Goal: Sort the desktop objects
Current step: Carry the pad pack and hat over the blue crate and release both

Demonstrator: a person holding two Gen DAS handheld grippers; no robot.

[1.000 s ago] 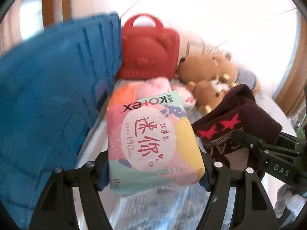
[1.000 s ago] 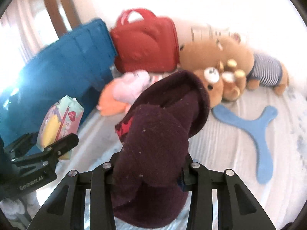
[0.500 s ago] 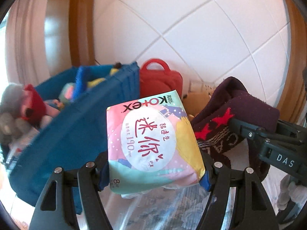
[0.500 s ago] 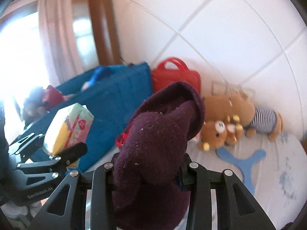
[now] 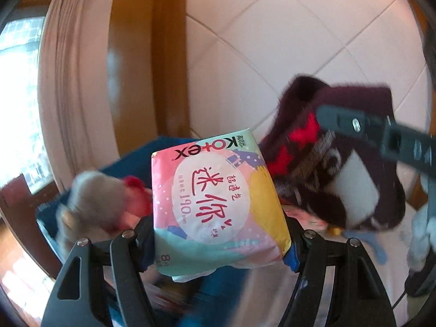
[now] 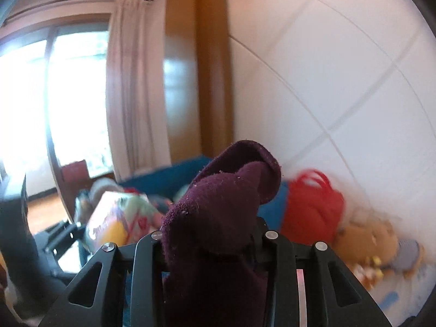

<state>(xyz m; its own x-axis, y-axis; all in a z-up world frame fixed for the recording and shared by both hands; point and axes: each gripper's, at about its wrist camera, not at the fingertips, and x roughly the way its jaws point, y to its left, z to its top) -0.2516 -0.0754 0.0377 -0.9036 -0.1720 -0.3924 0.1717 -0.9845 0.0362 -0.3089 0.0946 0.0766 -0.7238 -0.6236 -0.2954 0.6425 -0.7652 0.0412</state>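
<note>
Landmark: blue bin (image 5: 174,147), open-topped, standing against the tiled wall (image 5: 286,54).

Left gripper (image 5: 219,234): raised and level, pointing at the wall over the bin's near side. Its fingers are closed onto the two sides of a pad pack (image 5: 218,201), which sits upright between them, printed face toward the camera. The pack is in the air, above and in front of the bin's rim. Right wrist view shows the same pack (image 6: 120,218), blurred, over the bin.

Right gripper (image 6: 211,241): also raised, right of the left gripper, aimed at the bin's far end. Fingers pinch a maroon sock (image 6: 218,218) that bulges up between them and folds over at the top. In the left wrist view the sock (image 5: 335,163) hangs right of the pack, red stars on its side, with one gripper finger (image 5: 381,136) across it. Sock is held in the air, right of the bin.

Inside the bin: grey-and-red plush (image 5: 100,199), blurred. Right of the bin, against the wall: red bag (image 6: 313,207), then a brown bear (image 6: 365,242) lying on the white surface.

Curtain (image 6: 128,87) and window behind the bin.
</note>
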